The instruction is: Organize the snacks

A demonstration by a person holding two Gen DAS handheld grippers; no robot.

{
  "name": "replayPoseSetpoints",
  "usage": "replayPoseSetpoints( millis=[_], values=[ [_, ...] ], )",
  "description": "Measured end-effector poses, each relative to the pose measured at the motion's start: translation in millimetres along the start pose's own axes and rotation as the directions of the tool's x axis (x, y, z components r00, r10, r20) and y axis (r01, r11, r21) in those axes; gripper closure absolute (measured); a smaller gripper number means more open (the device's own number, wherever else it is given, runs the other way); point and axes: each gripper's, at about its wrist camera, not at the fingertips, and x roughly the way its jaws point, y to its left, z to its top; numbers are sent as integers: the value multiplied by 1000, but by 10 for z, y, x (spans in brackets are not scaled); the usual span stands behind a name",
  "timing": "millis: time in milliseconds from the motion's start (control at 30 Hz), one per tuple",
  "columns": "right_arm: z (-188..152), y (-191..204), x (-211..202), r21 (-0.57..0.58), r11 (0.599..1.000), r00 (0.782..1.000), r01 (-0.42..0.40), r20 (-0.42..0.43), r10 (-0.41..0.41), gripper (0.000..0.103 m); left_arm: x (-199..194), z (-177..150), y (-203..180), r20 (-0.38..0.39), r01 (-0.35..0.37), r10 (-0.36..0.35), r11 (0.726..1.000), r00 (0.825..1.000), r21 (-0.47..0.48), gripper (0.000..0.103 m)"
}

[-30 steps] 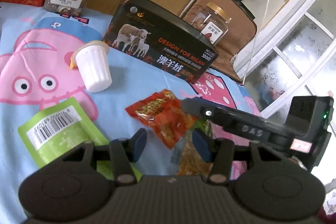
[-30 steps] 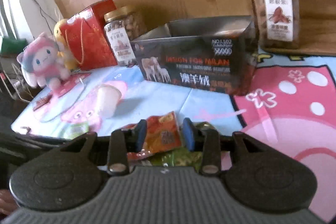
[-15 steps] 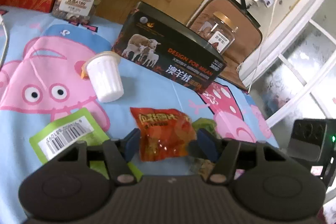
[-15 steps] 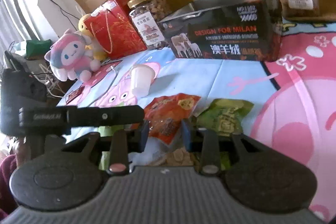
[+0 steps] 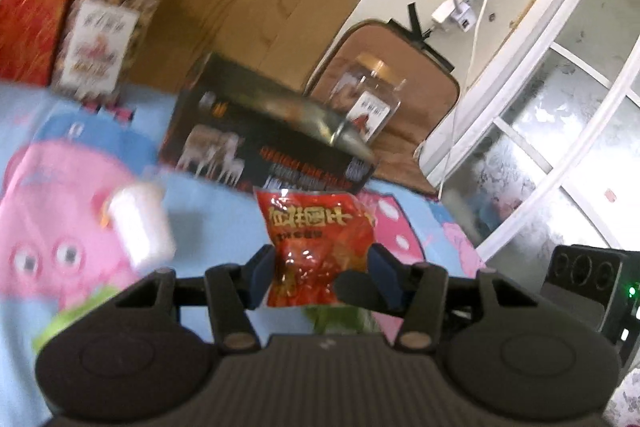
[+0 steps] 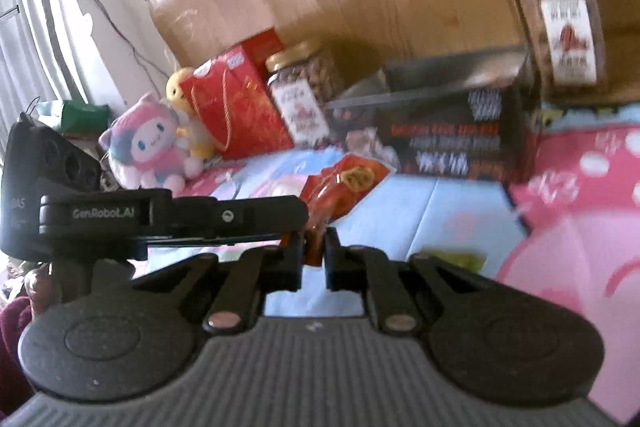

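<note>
A red snack packet (image 5: 320, 243) hangs upright above the cartoon cloth (image 5: 224, 219), between the blue pads of my left gripper (image 5: 320, 277), whose jaws are closing on its sides. In the right wrist view the same packet (image 6: 348, 183) slants down, and its lower end sits between the nearly shut, still closing jaws of my right gripper (image 6: 314, 255). The left gripper's finger (image 6: 224, 215) crosses that view from the left. The open black box with sheep (image 5: 256, 143) (image 6: 444, 131) stands behind the packet.
A white cup (image 5: 140, 223) lies left of the packet. Green packets (image 5: 340, 315) (image 6: 456, 261) lie on the cloth below. Nut jars (image 5: 108, 27) (image 6: 564, 23), a red gift bag (image 6: 236, 103) and plush toys (image 6: 148, 143) line the back.
The red packet has come up off the cloth in the left gripper. The right gripper's jaws have closed onto its lower end. Both views have risen slightly.
</note>
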Motion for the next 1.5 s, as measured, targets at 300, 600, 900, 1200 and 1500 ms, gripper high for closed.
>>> replayPoseSetpoints(
  millis=[300, 600, 900, 1200, 1500],
  values=[
    [808, -156, 436, -61, 988, 979, 145, 152, -134, 74, 545, 950, -105, 101, -126, 116, 987, 988, 98, 44],
    [589, -393, 227, 41, 987, 969, 155, 187, -160, 53, 1, 606, 300, 135, -94, 91, 995, 987, 15, 45],
    [232, 300, 635, -72, 997, 998, 28, -62, -32, 52, -824, 9, 1148, 170, -155, 216, 938, 962, -310, 46],
    [174, 472, 1413, -138, 988, 967, 70, -232, -101, 67, -782, -123, 1056, 115, -121, 161, 948, 980, -294, 38],
    [-22, 642, 1145, -194, 981, 974, 27, -217, -70, 67, -296, -149, 863, 12, -95, 101, 964, 995, -247, 46]
  ],
)
